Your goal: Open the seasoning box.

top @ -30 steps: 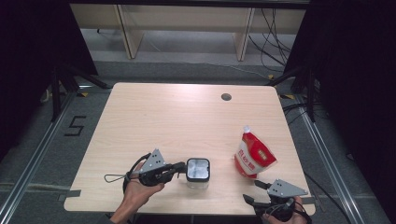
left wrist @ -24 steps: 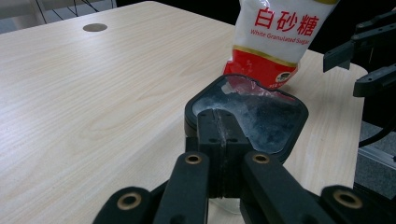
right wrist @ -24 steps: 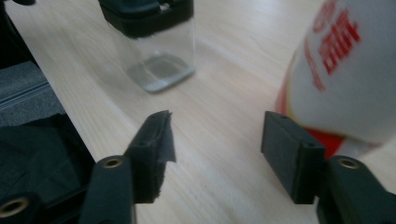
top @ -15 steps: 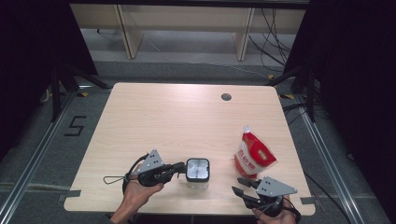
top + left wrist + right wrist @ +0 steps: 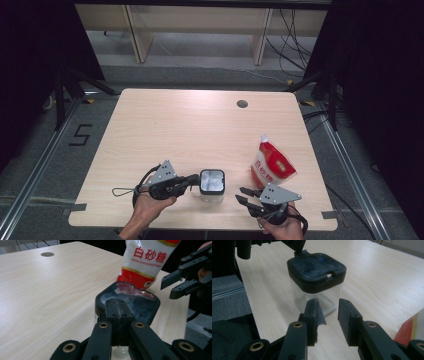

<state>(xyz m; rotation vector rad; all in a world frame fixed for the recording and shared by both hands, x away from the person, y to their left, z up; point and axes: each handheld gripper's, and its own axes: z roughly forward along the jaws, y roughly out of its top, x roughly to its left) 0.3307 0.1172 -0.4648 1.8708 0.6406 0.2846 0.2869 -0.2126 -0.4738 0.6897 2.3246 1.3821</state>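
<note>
So the clear square jar with the black lid (image 5: 212, 184) sits near the front edge of the light wood table (image 5: 190, 130), roughly mid-width; the left gripper (image 5: 192, 179) comes in from the jar's left, jaws squeezed right together with their tips up against the lid's edge; in the left gripper view the jaws look pressed flat on each other at the near rim of the lid (image 5: 127, 303), and I can't tell whether a bit of the rim is pinched between them.

The right gripper (image 5: 242, 195) sits just right of the jar, near the front edge, pointing left at it; its jaws have just been closing, but there's a gap between them with nothing in it, and in the right gripper view the jar (image 5: 317, 282) stands a bit beyond the tips, not touched.

The red-and-white bag of white sugar (image 5: 272, 162) stands upright right of the jar and a little further back, apart from it; it's just behind the right gripper.
</note>
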